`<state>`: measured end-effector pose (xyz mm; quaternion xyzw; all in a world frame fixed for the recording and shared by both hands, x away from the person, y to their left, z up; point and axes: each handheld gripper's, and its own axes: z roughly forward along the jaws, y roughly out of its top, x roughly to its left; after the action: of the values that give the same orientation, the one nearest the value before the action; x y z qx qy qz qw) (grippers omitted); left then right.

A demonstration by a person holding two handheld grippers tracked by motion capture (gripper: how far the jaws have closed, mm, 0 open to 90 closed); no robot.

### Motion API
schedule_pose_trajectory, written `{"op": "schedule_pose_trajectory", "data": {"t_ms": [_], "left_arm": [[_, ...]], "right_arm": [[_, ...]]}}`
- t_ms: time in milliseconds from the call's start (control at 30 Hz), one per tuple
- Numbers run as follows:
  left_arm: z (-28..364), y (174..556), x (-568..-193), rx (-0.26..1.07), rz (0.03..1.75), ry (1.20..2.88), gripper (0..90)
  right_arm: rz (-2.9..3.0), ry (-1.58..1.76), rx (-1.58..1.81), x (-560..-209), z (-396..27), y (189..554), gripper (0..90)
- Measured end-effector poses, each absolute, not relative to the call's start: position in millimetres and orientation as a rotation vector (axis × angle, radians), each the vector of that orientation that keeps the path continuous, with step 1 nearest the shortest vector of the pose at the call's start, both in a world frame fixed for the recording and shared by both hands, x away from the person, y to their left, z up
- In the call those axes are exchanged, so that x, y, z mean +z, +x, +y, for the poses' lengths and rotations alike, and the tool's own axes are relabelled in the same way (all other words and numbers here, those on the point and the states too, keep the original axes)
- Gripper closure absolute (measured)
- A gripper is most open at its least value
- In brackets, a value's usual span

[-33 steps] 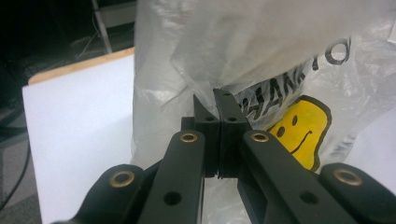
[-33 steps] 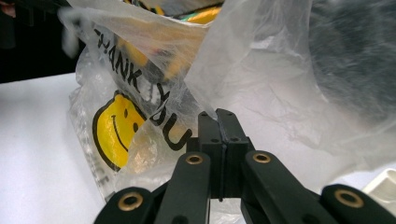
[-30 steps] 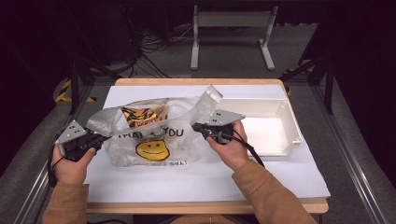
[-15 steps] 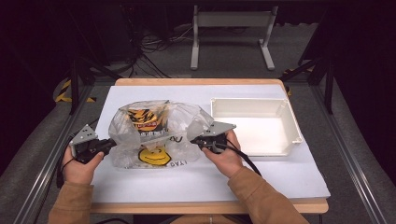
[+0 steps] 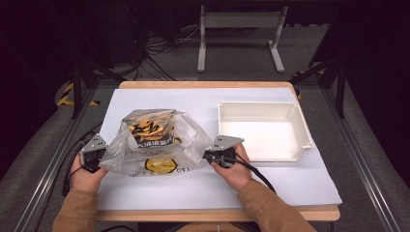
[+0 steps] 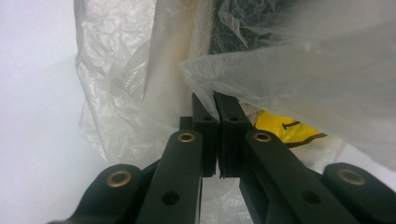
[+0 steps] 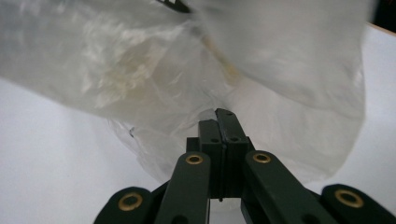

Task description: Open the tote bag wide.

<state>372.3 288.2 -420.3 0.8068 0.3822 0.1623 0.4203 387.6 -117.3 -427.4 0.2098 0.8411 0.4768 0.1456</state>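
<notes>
A clear plastic bag (image 5: 154, 162) with a yellow smiley print rests on the white table sheet, and an orange and black snack packet (image 5: 151, 131) sits inside it. My left gripper (image 5: 107, 157) pinches the bag's left edge. My right gripper (image 5: 205, 156) pinches its right edge. In the left gripper view the jaws (image 6: 215, 100) stand together with a fold of the film (image 6: 303, 70) caught at their tips. The right gripper view has the jaws (image 7: 219, 114) pressed together on crumpled film (image 7: 140, 70).
A white rectangular tray (image 5: 304, 130) stands on the sheet to the right of the bag, close to my right hand. Black cables trail from both grippers toward the table's near edge. A metal stand is on the floor beyond the table.
Both hands have sunk and drawn nearer the person, still gripping the bag. The bag has come down with them and now sags on the sheet.
</notes>
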Motion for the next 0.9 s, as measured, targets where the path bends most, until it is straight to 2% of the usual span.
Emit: {"op": "schedule_pose_trajectory", "data": {"t_ms": [733,900], "left_arm": [[282,381,-435,0.356,0.98,2.101,85.0],[281,374,-426,0.384,0.954,2.074,76.4]], "right_arm": [[2.463,0.665,1.327,-449,-123,386,90.0],[2.453,0.667,1.346,-446,-125,385,89.3]]}}
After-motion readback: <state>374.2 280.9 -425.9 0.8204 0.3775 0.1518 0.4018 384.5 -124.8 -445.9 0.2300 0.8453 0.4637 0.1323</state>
